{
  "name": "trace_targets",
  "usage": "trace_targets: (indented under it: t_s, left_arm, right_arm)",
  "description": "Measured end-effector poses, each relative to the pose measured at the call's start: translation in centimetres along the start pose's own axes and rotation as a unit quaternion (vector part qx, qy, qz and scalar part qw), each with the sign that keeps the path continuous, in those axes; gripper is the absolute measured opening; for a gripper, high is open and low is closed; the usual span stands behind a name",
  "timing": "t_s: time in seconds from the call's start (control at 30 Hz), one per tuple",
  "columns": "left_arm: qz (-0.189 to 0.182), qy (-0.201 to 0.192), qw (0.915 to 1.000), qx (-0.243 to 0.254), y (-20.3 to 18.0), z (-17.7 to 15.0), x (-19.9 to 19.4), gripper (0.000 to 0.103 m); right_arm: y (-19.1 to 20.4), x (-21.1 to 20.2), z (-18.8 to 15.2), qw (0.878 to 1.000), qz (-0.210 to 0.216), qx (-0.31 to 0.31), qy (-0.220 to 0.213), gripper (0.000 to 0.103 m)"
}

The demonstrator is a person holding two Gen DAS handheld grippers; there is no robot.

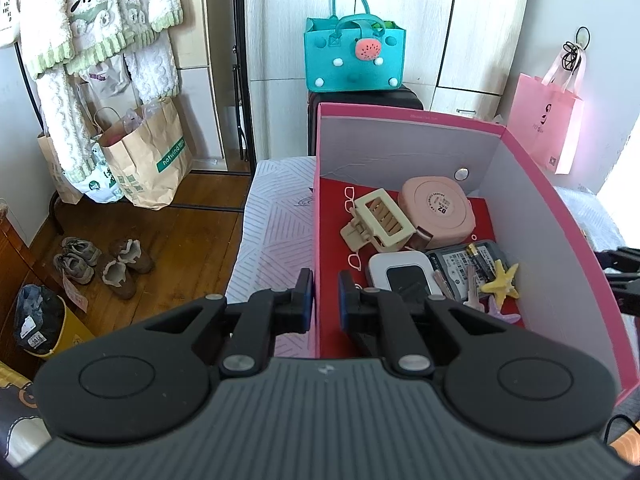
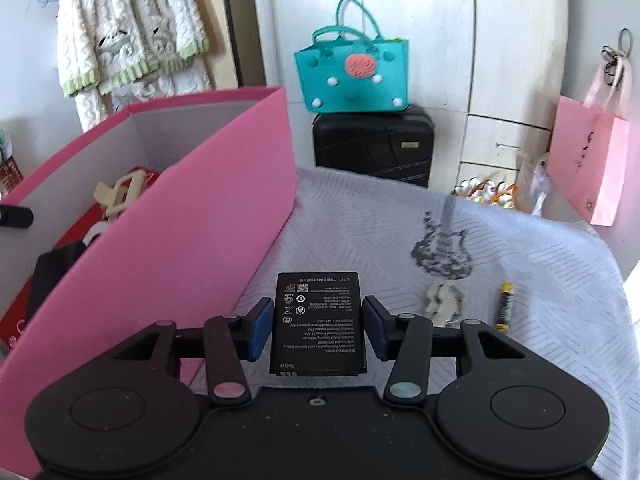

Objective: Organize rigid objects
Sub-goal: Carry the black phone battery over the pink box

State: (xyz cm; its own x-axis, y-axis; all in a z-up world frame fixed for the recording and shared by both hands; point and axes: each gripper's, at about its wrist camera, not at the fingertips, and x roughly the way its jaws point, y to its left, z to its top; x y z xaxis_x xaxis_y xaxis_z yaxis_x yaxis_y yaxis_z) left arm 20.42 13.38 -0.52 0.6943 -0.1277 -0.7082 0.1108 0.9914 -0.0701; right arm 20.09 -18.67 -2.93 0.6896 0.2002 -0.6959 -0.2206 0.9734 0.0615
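A pink box (image 1: 560, 240) stands on a white patterned cloth (image 2: 520, 248). Inside lie a cream hair claw (image 1: 380, 220), a pink round case (image 1: 438, 210), a white device (image 1: 404, 274), a hard drive (image 1: 464, 266), keys (image 1: 474, 292) and a yellow starfish (image 1: 502, 282). My left gripper (image 1: 325, 300) straddles the box's left wall, jaws nearly together and pinching it. My right gripper (image 2: 318, 326) is shut on a flat black phone battery (image 2: 316, 300), held just above the cloth beside the box's right wall (image 2: 200, 208). An AA battery (image 2: 504, 306) and a small cream object (image 2: 442, 302) lie on the cloth to the right.
A teal felt bag (image 1: 354, 60) sits on a black suitcase (image 2: 374, 144) behind the bed. A pink paper bag (image 2: 592, 160) hangs at the right. Brown paper bags (image 1: 148, 160) and shoes (image 1: 100, 264) stand on the wooden floor to the left.
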Motion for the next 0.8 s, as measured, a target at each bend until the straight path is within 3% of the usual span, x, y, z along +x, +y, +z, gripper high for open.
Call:
trace_targets:
  t_s: [0.13,0.27,0.37,0.5,0.57,0.8]
  left_arm:
    - [-0.004,0.002,1.0000,-0.004,0.2,-0.1,-0.1,0.011]
    - [-0.009,0.003,0.9999,-0.008,0.5,-0.1,-0.1,0.011]
    - [-0.014,0.002,0.9998,-0.016,0.7,-0.1,-0.1,0.011]
    - [-0.019,0.005,0.9996,-0.019,0.8,-0.1,-0.2,0.011]
    - [-0.024,0.008,0.9995,-0.021,0.9,0.1,-0.2,0.011]
    - [-0.031,0.016,0.9993,-0.013,1.0,0.3,0.0,0.011]
  right_arm:
    - [0.3,-2.7,1.3,0.999,0.010,-0.003,-0.032,0.054]
    - [2.6,-6.3,3.4,0.993,0.071,-0.048,-0.080,0.054]
    - [4.5,-7.5,4.8,0.985,0.121,-0.083,-0.089,0.054]
    - [6.9,-6.0,5.6,0.970,0.220,-0.098,-0.037,0.054]
    - [8.4,-4.6,5.3,0.963,0.250,-0.100,-0.003,0.054]
    - [12.7,-1.1,4.4,0.942,0.304,-0.121,0.078,0.054]
